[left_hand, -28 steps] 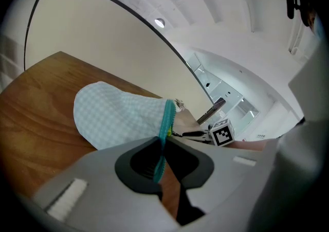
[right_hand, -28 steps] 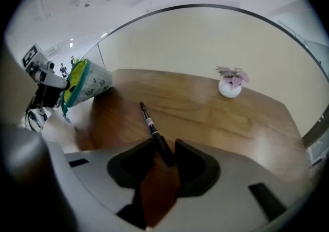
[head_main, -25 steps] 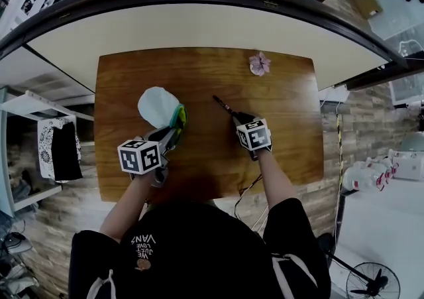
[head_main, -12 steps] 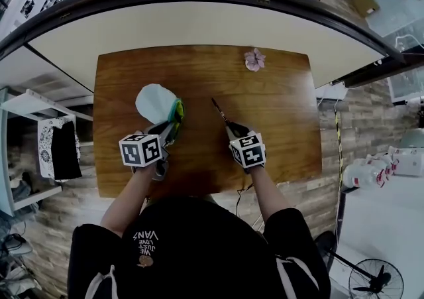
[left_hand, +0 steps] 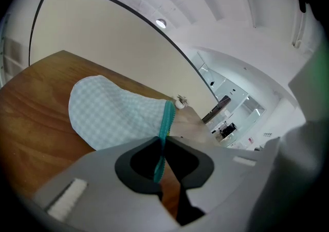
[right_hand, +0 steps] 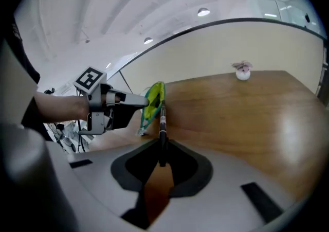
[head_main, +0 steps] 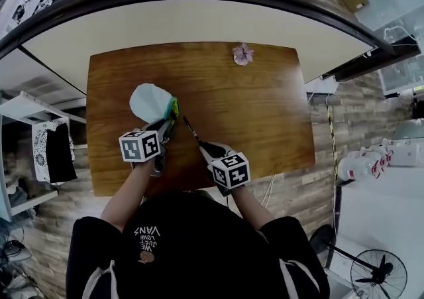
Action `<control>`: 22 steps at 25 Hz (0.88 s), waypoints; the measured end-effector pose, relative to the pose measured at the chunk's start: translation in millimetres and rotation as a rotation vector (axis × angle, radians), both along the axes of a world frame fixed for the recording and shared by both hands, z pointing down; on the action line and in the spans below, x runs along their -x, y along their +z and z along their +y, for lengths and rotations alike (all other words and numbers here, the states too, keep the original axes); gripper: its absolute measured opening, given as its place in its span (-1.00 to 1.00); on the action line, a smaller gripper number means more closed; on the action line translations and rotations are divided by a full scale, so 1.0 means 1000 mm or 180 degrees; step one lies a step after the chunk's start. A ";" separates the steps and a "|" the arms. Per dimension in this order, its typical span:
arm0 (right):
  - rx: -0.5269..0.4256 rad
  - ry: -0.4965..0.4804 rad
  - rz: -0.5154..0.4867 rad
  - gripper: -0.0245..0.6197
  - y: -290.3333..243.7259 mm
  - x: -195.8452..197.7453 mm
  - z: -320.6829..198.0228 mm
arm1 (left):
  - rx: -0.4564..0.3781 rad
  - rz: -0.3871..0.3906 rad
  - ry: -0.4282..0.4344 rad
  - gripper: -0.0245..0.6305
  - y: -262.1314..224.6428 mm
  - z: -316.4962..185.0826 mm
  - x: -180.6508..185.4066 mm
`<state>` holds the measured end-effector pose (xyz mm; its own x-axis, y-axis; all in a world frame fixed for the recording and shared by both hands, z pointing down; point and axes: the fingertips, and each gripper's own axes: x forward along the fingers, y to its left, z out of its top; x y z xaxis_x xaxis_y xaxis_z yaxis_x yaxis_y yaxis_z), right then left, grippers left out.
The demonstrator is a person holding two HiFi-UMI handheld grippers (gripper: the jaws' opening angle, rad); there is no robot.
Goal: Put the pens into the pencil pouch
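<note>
Right gripper view: the right gripper [right_hand: 162,149], jaws just closed on the pen [right_hand: 162,123], aims it at the pouch [right_hand: 152,101], whose zip edge the left gripper [left_hand: 160,142] pinches (mouth apparently open); slide the tip in before releasing.
</note>
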<state>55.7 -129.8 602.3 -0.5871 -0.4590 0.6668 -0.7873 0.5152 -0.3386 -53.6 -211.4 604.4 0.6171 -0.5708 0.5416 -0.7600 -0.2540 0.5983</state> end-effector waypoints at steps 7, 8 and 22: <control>0.0086 -0.0145 0.0006 -0.71 -0.005 0.025 0.004 | -0.0033 0.0045 0.0101 -0.80 -0.004 0.013 -0.009; 0.0083 -0.0183 0.0012 -0.71 -0.007 0.028 0.002 | -0.0033 0.0053 0.0117 -0.80 -0.004 0.015 -0.010; 0.0386 -0.0247 -0.0305 -0.70 -0.042 0.066 -0.055 | -0.0091 0.0583 0.0087 -0.80 -0.033 0.024 -0.015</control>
